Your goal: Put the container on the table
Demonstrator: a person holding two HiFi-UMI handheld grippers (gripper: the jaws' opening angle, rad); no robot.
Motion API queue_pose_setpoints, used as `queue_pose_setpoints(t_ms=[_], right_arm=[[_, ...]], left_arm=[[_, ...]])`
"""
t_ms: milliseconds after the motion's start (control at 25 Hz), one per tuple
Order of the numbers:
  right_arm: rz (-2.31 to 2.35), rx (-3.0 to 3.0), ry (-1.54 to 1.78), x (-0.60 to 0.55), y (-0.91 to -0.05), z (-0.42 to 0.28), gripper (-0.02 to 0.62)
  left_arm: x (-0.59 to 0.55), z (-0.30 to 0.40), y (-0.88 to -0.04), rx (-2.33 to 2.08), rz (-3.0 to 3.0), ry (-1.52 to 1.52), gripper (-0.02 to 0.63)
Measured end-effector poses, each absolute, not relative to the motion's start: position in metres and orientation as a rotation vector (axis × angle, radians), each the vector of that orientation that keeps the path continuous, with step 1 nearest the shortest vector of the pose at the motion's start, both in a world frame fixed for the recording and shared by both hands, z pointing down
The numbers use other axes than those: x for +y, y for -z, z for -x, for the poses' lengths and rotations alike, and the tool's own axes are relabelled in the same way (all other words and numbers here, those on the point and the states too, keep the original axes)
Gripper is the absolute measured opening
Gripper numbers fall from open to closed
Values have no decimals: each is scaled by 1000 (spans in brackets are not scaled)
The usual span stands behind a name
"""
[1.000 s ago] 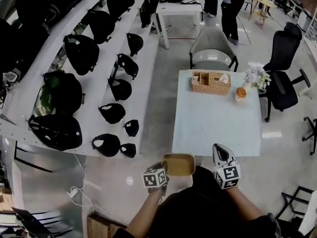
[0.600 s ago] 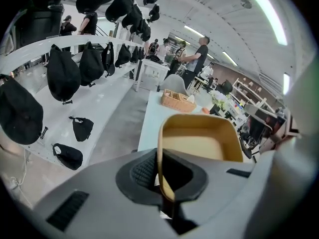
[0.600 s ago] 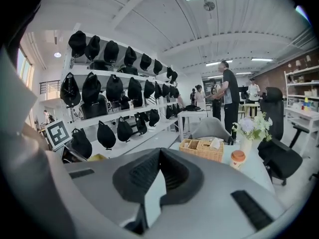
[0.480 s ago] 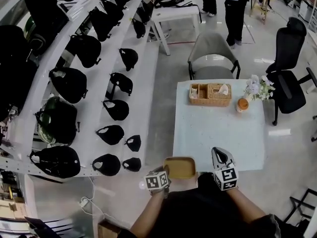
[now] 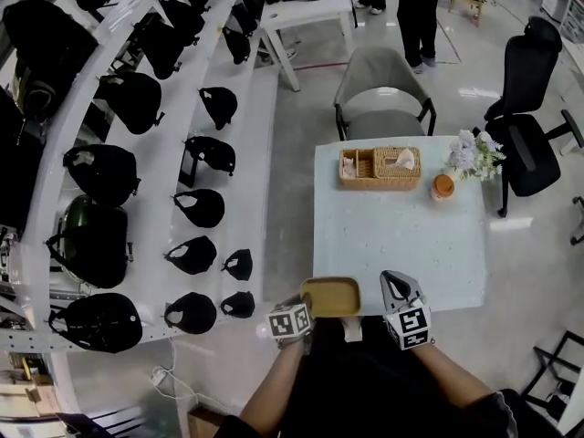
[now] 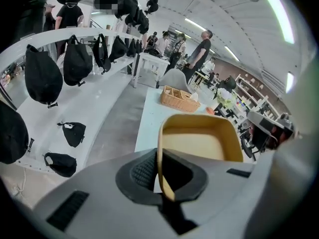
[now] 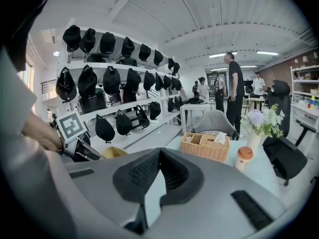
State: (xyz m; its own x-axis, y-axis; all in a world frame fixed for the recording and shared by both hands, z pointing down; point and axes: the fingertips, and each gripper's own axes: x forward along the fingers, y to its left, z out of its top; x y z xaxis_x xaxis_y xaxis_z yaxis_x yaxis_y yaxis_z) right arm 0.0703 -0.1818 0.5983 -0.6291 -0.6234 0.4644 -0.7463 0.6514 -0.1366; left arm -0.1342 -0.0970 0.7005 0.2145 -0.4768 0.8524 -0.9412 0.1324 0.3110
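Your left gripper (image 5: 301,303) clamps its jaws on the rim of the container (image 5: 330,297). Your right gripper (image 5: 394,284) hangs alongside, jaws together and empty, both forearms reaching forward.

Shop-like hall: shelves (image 5: 260,144) of black caps (image 5: 199,206)

One left gripper (image 5: 305,305), one right gripper (image 5: 394,285), one yellow container (image 5: 330,297), one wicker basket (image 5: 380,167), one cup (image 5: 443,186), one flower vase (image 5: 473,153), one grey chair (image 5: 383,89), one black office chair (image 5: 529,108), one pale table (image 5: 401,240).

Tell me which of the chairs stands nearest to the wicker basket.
The grey armchair, at the far edge of the table right behind the wicker basket; the black office chair stands off past the right corner.
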Motion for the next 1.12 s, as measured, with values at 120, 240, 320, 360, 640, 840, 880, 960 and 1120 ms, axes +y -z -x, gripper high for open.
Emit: queue_pose_setpoints(t_ms=[120,240,320,360,640,840,880,960,1120], right_arm=[[-1086,-2464,-456,-184,-604,-68,-2],[-1134,-2428,-467,-194,-608,-67,-2],[-1182,-2390,-482,-204,-612,-69,-2],[-1202,-2370,-498,-208,-613,-70,-2],[-1278,-2297,-555,-238,-627,-69,-2],[-1313,-2251,-583,-258,-638,-70,-2],[-1305,-2244,-579,-259,-641,-68,-2],[-1275,-2235,-566,-257,-646,-63,-2],[-1227,-2233,-566,-257,-660,-53,-2]], left_arm=[[-112,138,-713,-1395,-1495,-593,9],[-134,139,-724,-1364,-1522,-617,9],[-149,140,-733,-1334,-1539,-637,9],[-155,140,-738,-1315,-1548,-649,9],[-199,147,-766,-1221,-1623,-757,9],[-222,149,-790,-1212,-1604,-781,9],[-224,149,-795,-1209,-1604,-787,9],[-226,148,-806,-1200,-1603,-797,11],[-236,146,-823,-1196,-1608,-800,11]])
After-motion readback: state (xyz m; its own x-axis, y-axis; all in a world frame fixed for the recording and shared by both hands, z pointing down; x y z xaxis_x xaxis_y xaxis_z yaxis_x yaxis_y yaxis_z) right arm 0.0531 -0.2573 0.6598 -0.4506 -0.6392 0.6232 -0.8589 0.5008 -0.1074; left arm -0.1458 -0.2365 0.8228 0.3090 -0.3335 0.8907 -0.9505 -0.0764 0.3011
